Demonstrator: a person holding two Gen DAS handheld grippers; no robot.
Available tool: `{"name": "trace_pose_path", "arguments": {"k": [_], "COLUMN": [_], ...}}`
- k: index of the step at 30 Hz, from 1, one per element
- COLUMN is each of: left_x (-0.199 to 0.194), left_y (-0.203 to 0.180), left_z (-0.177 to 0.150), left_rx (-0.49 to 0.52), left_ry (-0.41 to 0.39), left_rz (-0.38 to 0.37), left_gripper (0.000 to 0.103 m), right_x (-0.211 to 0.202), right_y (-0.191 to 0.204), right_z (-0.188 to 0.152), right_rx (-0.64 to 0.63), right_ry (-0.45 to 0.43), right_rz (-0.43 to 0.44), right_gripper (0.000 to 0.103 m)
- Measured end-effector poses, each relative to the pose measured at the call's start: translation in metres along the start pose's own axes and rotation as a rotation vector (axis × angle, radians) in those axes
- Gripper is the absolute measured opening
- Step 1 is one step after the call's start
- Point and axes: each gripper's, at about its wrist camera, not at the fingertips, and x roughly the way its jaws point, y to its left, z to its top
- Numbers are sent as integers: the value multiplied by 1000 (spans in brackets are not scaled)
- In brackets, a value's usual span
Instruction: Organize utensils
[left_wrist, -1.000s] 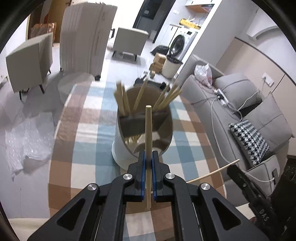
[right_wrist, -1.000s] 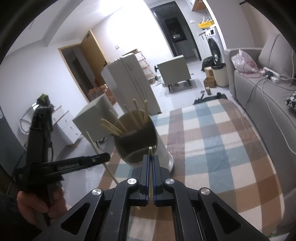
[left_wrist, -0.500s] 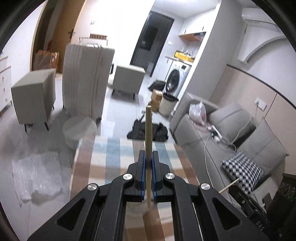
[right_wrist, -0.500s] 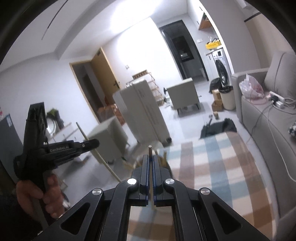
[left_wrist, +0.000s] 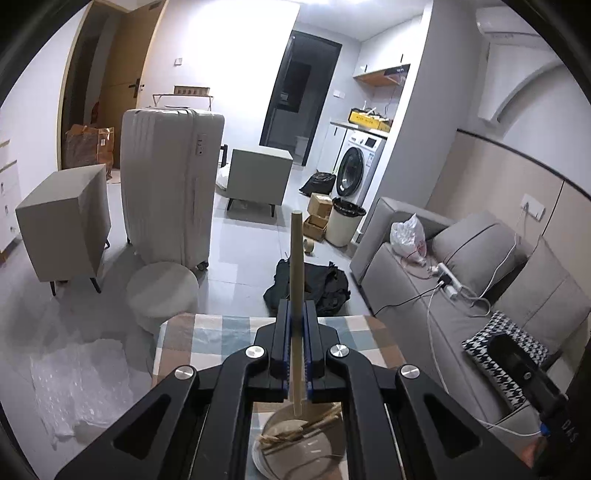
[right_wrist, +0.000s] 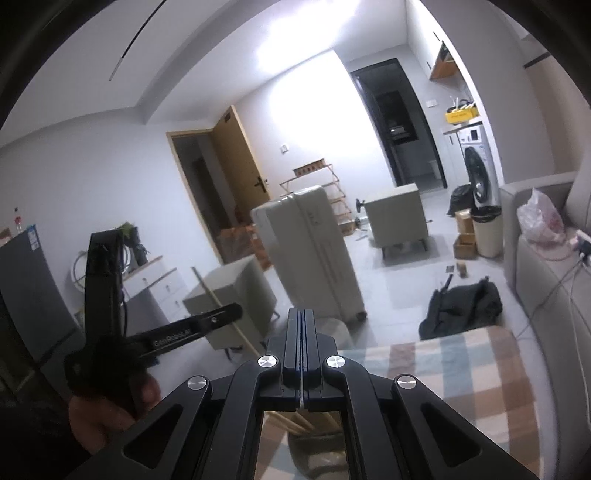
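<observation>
My left gripper (left_wrist: 296, 314) is shut on a wooden chopstick (left_wrist: 296, 266), held upright, its lower end just above the white holder cup (left_wrist: 295, 454), which holds several chopsticks. In the right wrist view the left gripper (right_wrist: 221, 319) shows at the left, holding that chopstick (right_wrist: 218, 310). My right gripper (right_wrist: 302, 325) is shut with no chopstick visible between its fingers; it is above the cup (right_wrist: 314, 443), where chopsticks (right_wrist: 291, 422) show below the fingers.
The cup stands on a table with a checked cloth (left_wrist: 207, 332) (right_wrist: 461, 373). A grey sofa (left_wrist: 443, 288) is to the right. A white suitcase (left_wrist: 170, 184), a round stool (left_wrist: 162, 291) and a black bag (left_wrist: 325, 284) are on the floor beyond.
Both grippers rose and tilted up, so the cup dropped to the bottom of both views. The chopstick seen in the right gripper earlier no longer shows there.
</observation>
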Motion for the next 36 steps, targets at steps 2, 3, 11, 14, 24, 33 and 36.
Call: {"name": "trace_pose_path", "arguments": {"k": [2,3,11,14,24,33,36], "left_x": [6,7,-12,-27,-32,-20,-19], "left_y": [0,1,5,5,18,32,33], "left_z": [-1,-2,-2,-2,-22,-25,-28], "left_rx": [2,3,-52,-72,-162,-160,-143], "left_ry": [26,27,8,12,64,75,67], "left_rz": [-9,-11,-48,-71,-130,-117,-93], "left_gripper": [1,1,1,1,1,1,1], "right_x": [0,1,14,48,207,275,276], "right_y": [-15,-21,-98,-132,-192,-184,-180], "right_z": [-7,-9,-61,-83,-129,-159,-165], "right_rx": [49,64,160,176,72,-187,-209], "right_ry": [8,12,190,329,744,975,962], "right_rz": [-3,-13,-189,-232,-268,-363,-362], "right_gripper": [0,0,9,32,34,31,25]}}
